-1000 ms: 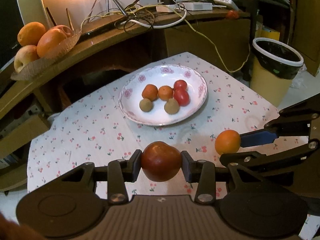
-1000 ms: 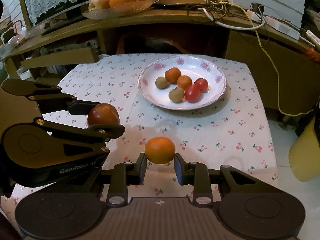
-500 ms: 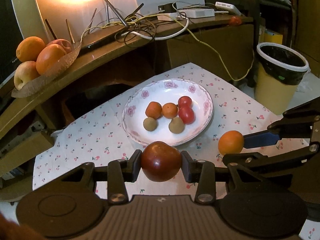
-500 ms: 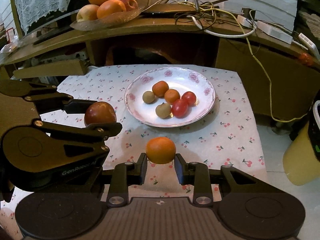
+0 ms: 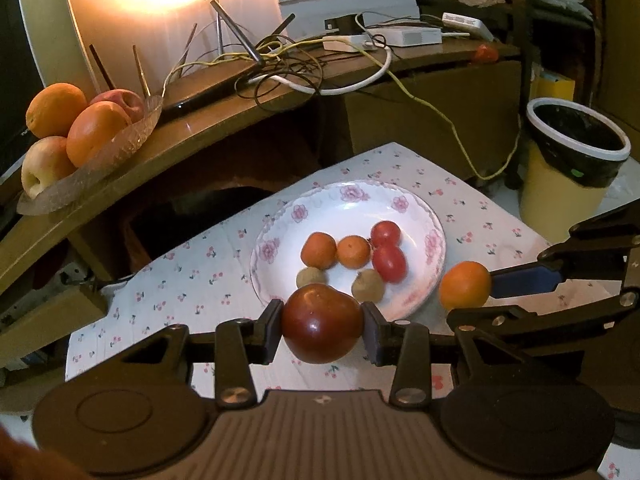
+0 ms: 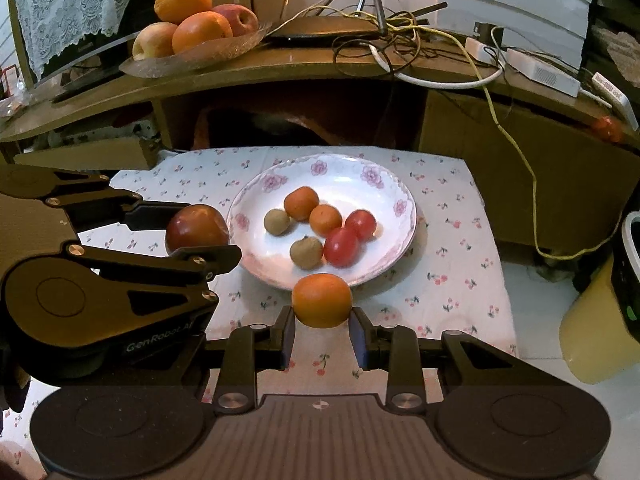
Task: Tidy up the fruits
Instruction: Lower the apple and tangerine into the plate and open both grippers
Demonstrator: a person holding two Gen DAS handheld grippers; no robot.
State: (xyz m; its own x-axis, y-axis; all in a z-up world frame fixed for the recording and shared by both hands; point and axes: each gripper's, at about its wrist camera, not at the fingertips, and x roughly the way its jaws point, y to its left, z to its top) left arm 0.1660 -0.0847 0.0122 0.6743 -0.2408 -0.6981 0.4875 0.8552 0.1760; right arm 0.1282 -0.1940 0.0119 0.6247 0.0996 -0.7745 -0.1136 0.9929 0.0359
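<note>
While the left gripper (image 5: 322, 326) presses its pads on both sides of a dark red apple (image 5: 322, 323), the left wrist view shows the flowered plate (image 5: 430, 216) just beyond its fingers, on the cherry-print cloth (image 5: 192, 280). To the right of those fingers the right gripper (image 5: 466, 286) carries an orange (image 5: 465, 285), level with the plate's right rim. On the plate lie two small oranges, two red tomatoes (image 5: 389, 257) and two brown fruits.

In the right wrist view, the right gripper (image 6: 322, 322) is narrowly closed on the orange (image 6: 322, 300), just short of the plate's (image 6: 352, 172) near rim. Left of its fingers, the apple (image 6: 197, 229) hangs in the left gripper (image 6: 198, 236) beside the plate's left edge.
</note>
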